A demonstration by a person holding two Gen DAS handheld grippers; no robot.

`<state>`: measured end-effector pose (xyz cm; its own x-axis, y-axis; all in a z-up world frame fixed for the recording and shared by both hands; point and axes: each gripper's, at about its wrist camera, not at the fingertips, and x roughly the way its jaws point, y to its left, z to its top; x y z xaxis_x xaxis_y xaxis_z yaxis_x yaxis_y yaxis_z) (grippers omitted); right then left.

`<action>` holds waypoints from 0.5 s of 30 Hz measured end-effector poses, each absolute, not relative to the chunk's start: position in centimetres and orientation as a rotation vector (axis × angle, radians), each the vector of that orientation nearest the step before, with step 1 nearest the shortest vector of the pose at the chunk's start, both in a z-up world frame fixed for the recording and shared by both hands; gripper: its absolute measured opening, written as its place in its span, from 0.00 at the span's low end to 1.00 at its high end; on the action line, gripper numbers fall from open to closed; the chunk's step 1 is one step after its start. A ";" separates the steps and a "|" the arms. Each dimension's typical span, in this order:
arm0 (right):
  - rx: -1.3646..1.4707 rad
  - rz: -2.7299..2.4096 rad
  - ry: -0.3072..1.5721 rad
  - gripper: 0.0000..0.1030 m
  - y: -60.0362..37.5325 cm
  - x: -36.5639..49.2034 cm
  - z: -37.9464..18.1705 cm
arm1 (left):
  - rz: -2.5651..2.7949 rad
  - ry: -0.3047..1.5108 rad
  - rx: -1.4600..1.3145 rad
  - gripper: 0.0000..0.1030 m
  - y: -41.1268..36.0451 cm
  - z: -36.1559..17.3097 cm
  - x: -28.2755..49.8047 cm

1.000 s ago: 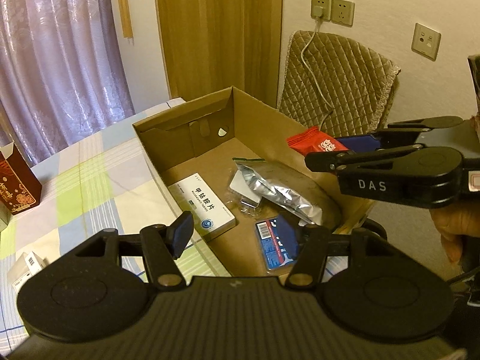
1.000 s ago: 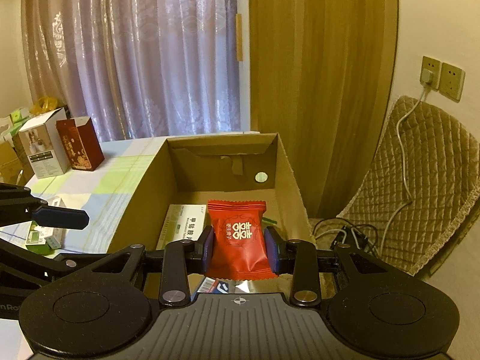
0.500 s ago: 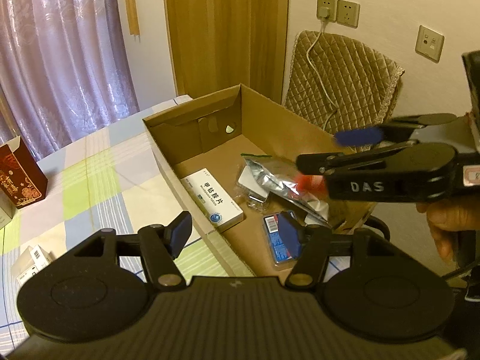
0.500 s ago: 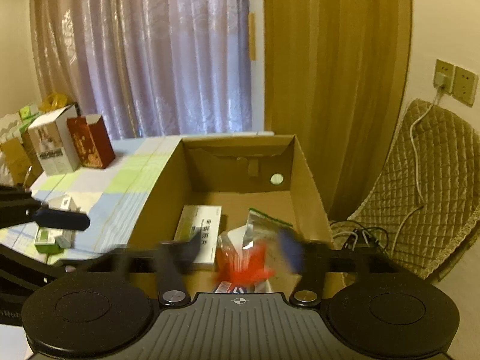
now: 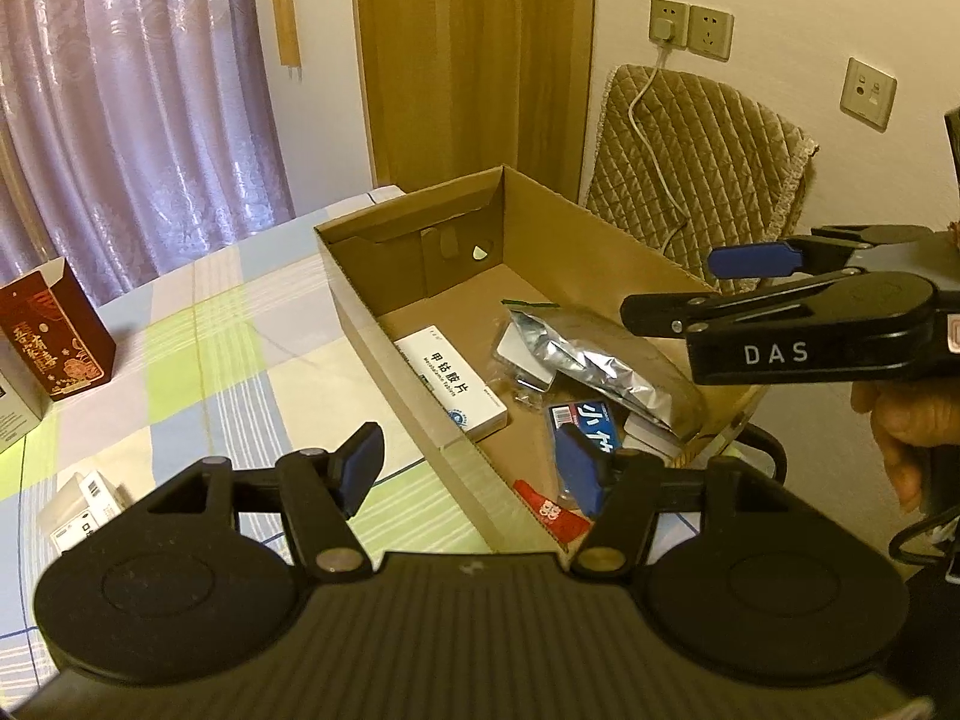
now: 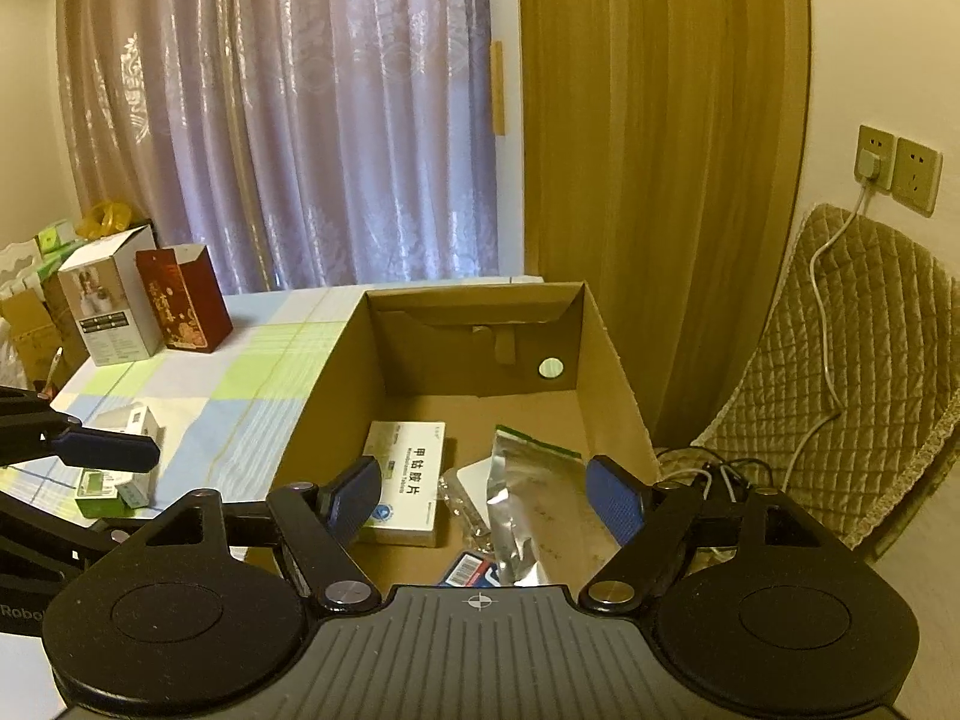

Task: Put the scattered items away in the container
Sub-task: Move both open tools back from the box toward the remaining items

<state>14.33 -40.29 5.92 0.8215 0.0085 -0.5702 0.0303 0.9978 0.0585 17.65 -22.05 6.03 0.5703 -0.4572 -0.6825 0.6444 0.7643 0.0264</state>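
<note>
Your right gripper (image 6: 489, 498) is spread wide and empty above the box (image 6: 606, 354). Only your left view shows the red packet (image 5: 555, 513) lying just ahead of the equally released left gripper (image 5: 474, 468).

The cardboard box (image 5: 384, 300) stood open at the table's right edge. Inside, a white carton (image 5: 459, 381) with printed characters lay flat against the left wall. A silver foil pouch (image 5: 579, 360) lay crumpled toward the right wall, over a white packet (image 5: 521, 354). A blue packet (image 5: 585, 420) lay nearer, and a red sachet (image 5: 552, 507) (only partly visible) rested at the near end. Outside on the cloth sat a small white box (image 5: 84, 507).
</note>
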 end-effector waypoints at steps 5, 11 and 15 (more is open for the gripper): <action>0.070 -0.006 0.603 0.79 -39.6 13.8 6.5 | -0.646 0.709 0.282 0.57 -21.2 6.4 17.0; 0.067 -0.001 0.601 0.79 -38.5 13.0 7.4 | -0.625 0.706 0.266 0.59 -19.7 7.0 16.1; 0.066 0.002 0.603 0.79 -37.7 12.2 7.8 | -0.606 0.704 0.249 0.66 -18.3 7.3 15.3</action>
